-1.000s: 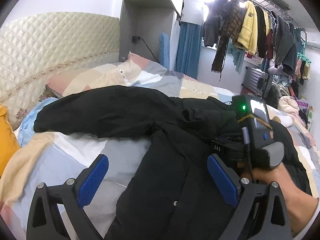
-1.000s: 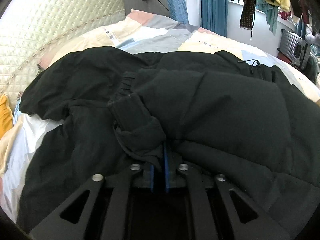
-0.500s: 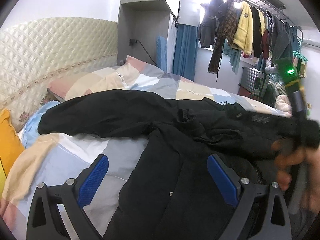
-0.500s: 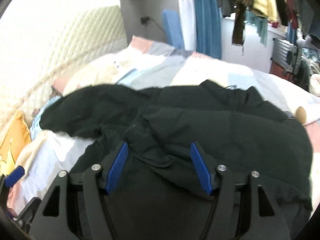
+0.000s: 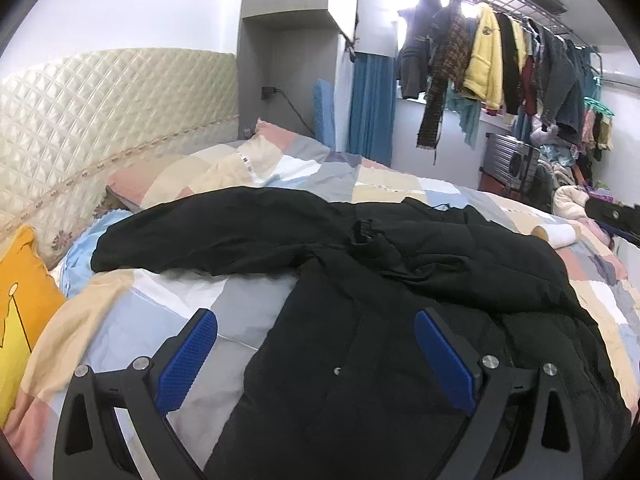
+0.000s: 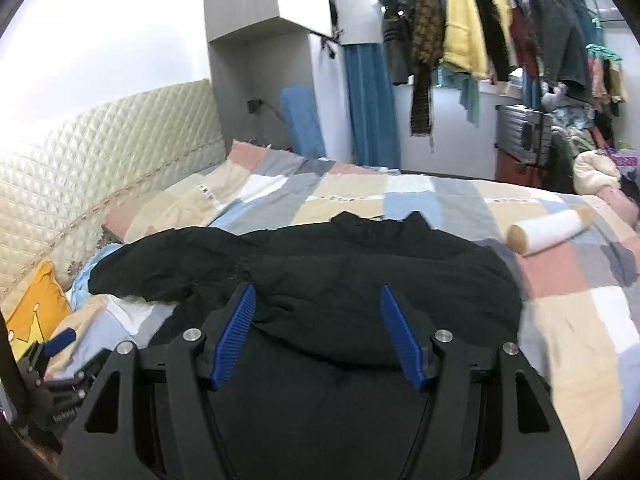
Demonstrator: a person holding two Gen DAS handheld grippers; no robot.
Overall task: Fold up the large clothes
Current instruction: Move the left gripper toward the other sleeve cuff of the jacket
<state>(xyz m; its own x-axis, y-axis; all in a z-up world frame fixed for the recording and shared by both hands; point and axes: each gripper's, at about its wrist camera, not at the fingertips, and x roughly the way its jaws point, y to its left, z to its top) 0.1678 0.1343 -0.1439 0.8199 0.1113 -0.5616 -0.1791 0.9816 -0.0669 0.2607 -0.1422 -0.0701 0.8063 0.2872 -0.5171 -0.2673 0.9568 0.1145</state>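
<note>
A large black padded coat [image 5: 400, 320] lies on the patchwork quilt of the bed [image 5: 248, 308]. One sleeve [image 5: 216, 236] stretches left toward the headboard. The other sleeve lies folded across the coat's body, its cuff [image 5: 366, 236] near the middle. My left gripper [image 5: 316, 344] is open and empty above the coat's front and the quilt. My right gripper [image 6: 318, 332] is open and empty, raised above the coat [image 6: 360, 276]. The left gripper's blue fingertips [image 6: 60, 338] show at the lower left of the right wrist view.
A quilted cream headboard [image 5: 100, 120] is at the left, with an orange pillow [image 5: 20, 292] below it. A white roll [image 6: 548, 230] lies on the bed right of the coat. Hanging clothes [image 5: 500, 64] and a suitcase [image 6: 524, 136] stand beyond the bed.
My right gripper let go of the sleeve cuff, opened, and pulled up and back from the coat. The sleeve stays folded over the body. The left gripper stayed open, lifting slightly.
</note>
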